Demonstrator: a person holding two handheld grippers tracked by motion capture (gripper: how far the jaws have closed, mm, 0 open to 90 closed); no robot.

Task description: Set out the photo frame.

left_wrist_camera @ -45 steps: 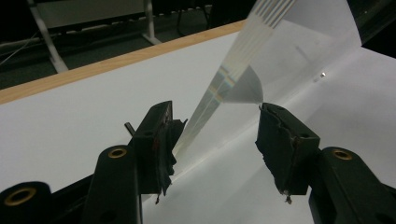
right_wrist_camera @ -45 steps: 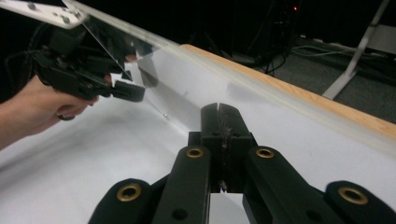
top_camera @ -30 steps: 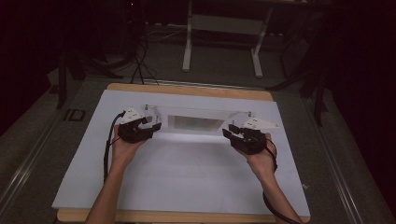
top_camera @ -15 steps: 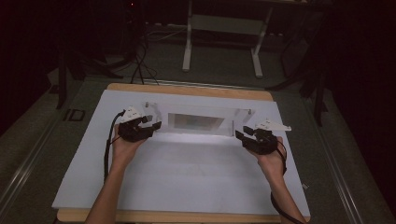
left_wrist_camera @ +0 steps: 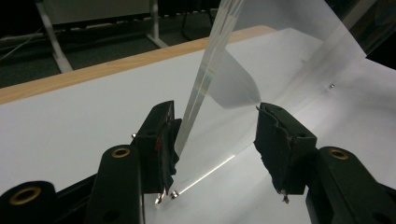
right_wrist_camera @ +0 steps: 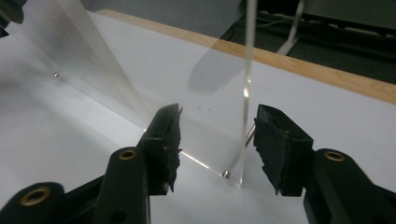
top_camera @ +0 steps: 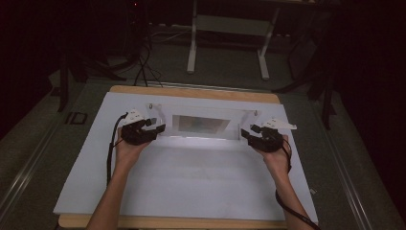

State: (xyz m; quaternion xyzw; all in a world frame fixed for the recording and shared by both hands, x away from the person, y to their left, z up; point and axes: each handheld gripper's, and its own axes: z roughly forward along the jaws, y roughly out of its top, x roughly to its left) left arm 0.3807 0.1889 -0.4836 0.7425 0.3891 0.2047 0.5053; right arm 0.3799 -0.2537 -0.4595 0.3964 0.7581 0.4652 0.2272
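Note:
A clear acrylic stand [top_camera: 201,123] with upright end panels sits at the back middle of the white table top [top_camera: 191,187]. My left gripper [top_camera: 160,128] is at its left end, open. In the left gripper view the left end panel's edge [left_wrist_camera: 205,79] runs up between the jaws of that gripper [left_wrist_camera: 215,135], close against the left pad [left_wrist_camera: 166,140]. My right gripper [top_camera: 245,134] is at the stand's right end, open too. The right gripper view shows the right end panel [right_wrist_camera: 246,93] standing between the jaws of this gripper [right_wrist_camera: 217,135], nearer the right pad [right_wrist_camera: 275,144].
The white sheet lies on a wooden board whose far edge [top_camera: 191,93] shows behind the stand. Beyond the table stand a white metal frame [top_camera: 225,28] and floor cables [top_camera: 143,57] in a dark room. Small screws [right_wrist_camera: 225,173] hold the acrylic's base.
My right gripper swung out a little to the right, then came back towards the stand's right end. The left gripper has barely moved.

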